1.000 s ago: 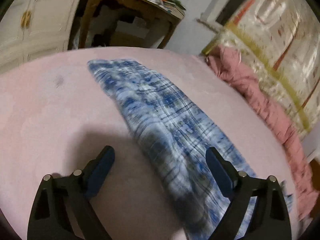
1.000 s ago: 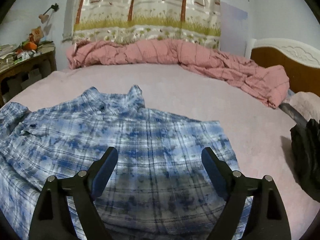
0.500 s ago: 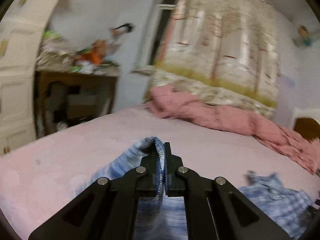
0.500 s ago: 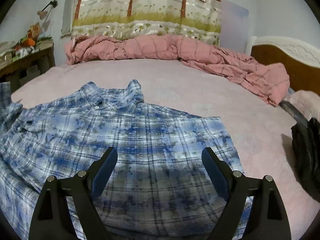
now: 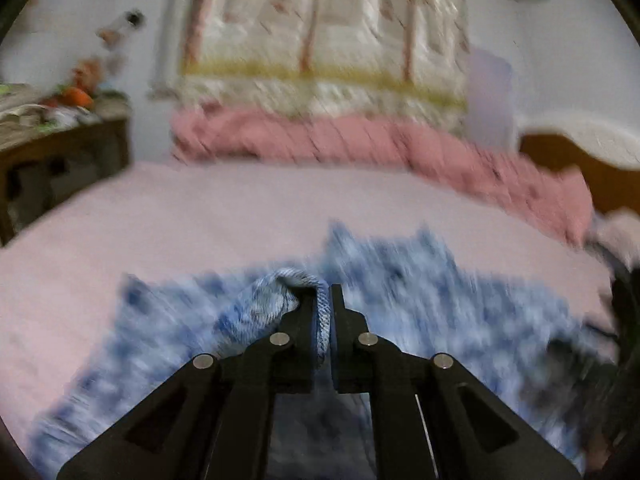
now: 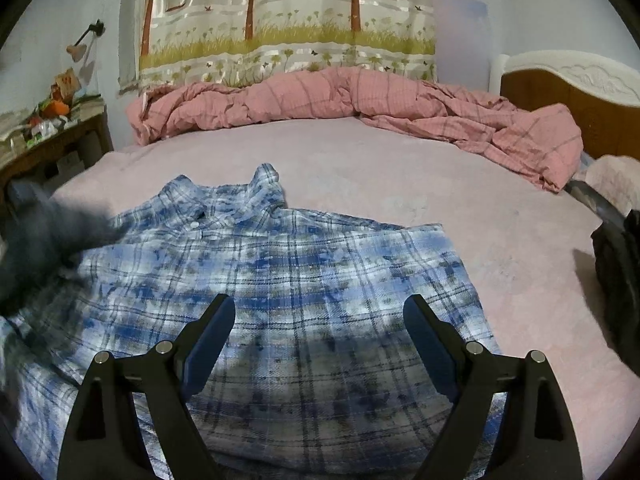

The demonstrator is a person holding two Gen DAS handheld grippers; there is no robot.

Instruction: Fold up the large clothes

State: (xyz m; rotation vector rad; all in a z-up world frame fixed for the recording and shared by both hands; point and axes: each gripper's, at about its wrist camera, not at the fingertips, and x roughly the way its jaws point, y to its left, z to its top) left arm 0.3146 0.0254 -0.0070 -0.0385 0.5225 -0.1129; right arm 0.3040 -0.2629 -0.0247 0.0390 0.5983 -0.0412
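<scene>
A blue and white plaid shirt (image 6: 304, 280) lies spread on the pink bed (image 6: 360, 160), collar toward the far side. My left gripper (image 5: 325, 300) is shut on a fold of the shirt's sleeve (image 5: 276, 300), holding it raised over the shirt's body (image 5: 420, 280); that view is blurred by motion. In the right wrist view the left gripper shows as a dark blur (image 6: 44, 240) over the shirt's left side. My right gripper (image 6: 320, 344) hovers open above the shirt's lower part, with nothing between its fingers.
A crumpled pink checked quilt (image 6: 360, 100) runs along the bed's far side below a printed curtain (image 6: 288, 20). A cluttered wooden desk (image 6: 48, 140) stands at left. A wooden headboard (image 6: 572, 96) and a dark bag (image 6: 616, 280) are at right.
My left gripper went from open over the sleeve to shut on it, then swung the sleeve right, over the shirt's body. The shirt's left side shifted. My right gripper stayed in place, open.
</scene>
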